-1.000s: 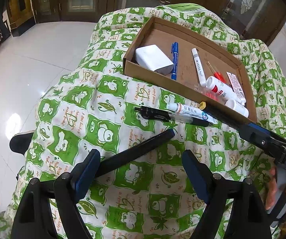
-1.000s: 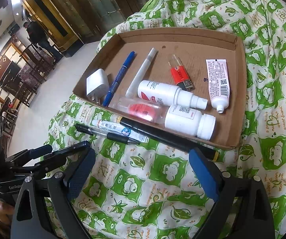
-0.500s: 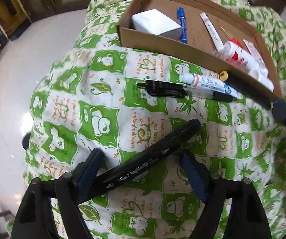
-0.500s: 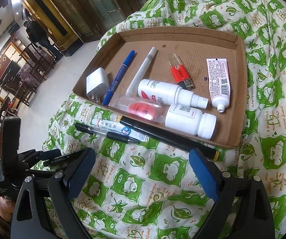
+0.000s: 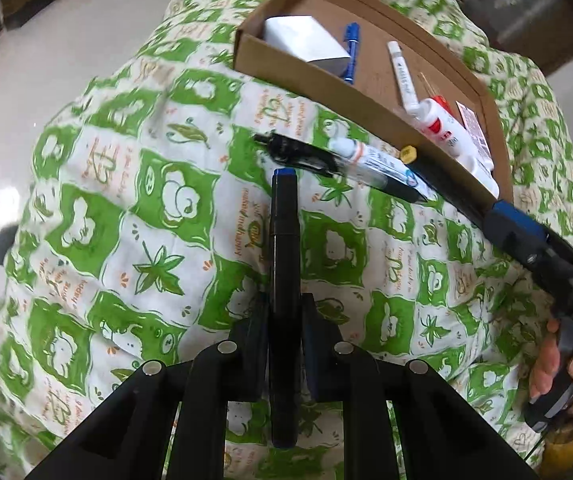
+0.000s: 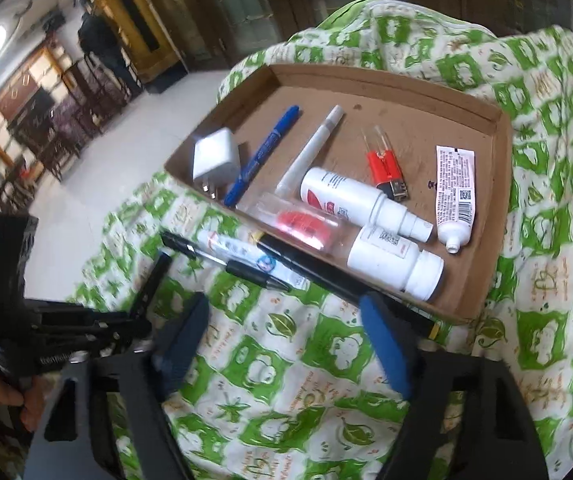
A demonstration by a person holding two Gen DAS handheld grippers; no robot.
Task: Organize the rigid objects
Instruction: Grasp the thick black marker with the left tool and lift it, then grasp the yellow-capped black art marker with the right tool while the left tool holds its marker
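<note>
The left hand-held gripper (image 5: pixel 284 320) is closed tightly on a black marker (image 5: pixel 284 264), which points straight forward between the two fingers and ends in a dark blue cap. The marker is long and thick, with a matte black body, and it hangs above the green and white cloth (image 5: pixel 126 208) that covers the bench. The right hand-held gripper (image 6: pixel 286 344) stands wide apart and holds nothing; its blue pads are over the cloth, near the front wall of the cardboard tray (image 6: pixel 502 184). In front of this wall lie a black pen (image 6: pixel 222 262), a white pen (image 6: pixel 246 250) and a long black marker with a yellow end (image 6: pixel 326 276), close together. In the tray are a white charger (image 6: pixel 216 156), a blue pen (image 6: pixel 264 152) and white bottles (image 6: pixel 366 200).
</note>
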